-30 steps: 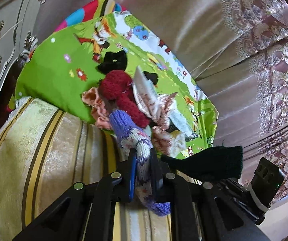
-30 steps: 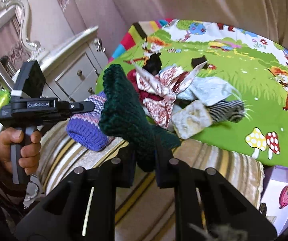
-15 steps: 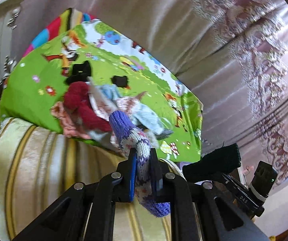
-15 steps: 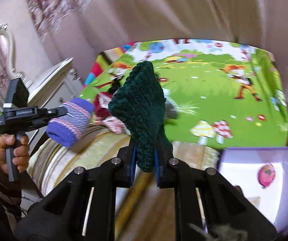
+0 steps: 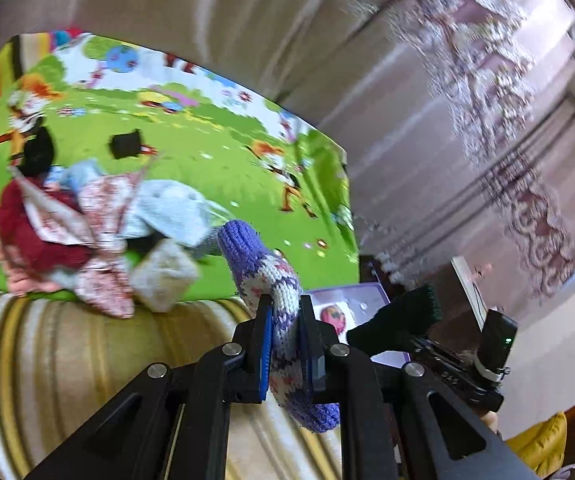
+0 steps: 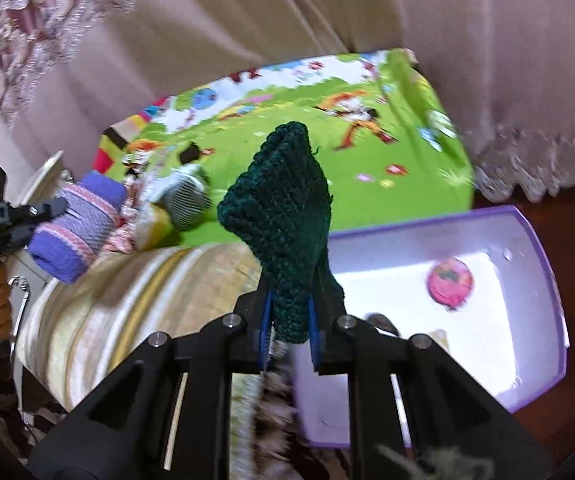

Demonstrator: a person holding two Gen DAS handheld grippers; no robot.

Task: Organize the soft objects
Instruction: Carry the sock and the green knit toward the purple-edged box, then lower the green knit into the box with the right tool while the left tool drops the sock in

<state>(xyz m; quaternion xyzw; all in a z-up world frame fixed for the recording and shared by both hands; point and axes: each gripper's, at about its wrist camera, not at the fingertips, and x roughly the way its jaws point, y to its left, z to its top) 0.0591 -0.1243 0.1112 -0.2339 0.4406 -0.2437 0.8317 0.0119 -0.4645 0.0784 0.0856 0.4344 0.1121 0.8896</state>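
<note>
My left gripper [image 5: 285,312] is shut on a purple and white knitted sock [image 5: 265,276], held in the air over the striped bed edge; the sock also shows in the right wrist view [image 6: 77,226]. My right gripper [image 6: 289,316] is shut on a dark green knitted sock [image 6: 283,220], which also shows in the left wrist view [image 5: 403,320], held above the near left corner of a purple-rimmed white box [image 6: 543,276]. A pile of soft clothes [image 5: 95,232] lies on the green cartoon mat [image 5: 215,160].
A striped beige bed cover [image 5: 67,356] runs under both grippers. Beige curtains [image 5: 427,120] hang behind the mat. The box holds a pink round picture [image 6: 449,284] on its floor. A white dresser [image 6: 43,176] stands at the left.
Both grippers have swung to the right with their socks. The purple box has come much further into view under the right gripper, and the clothes pile has slid to the left.
</note>
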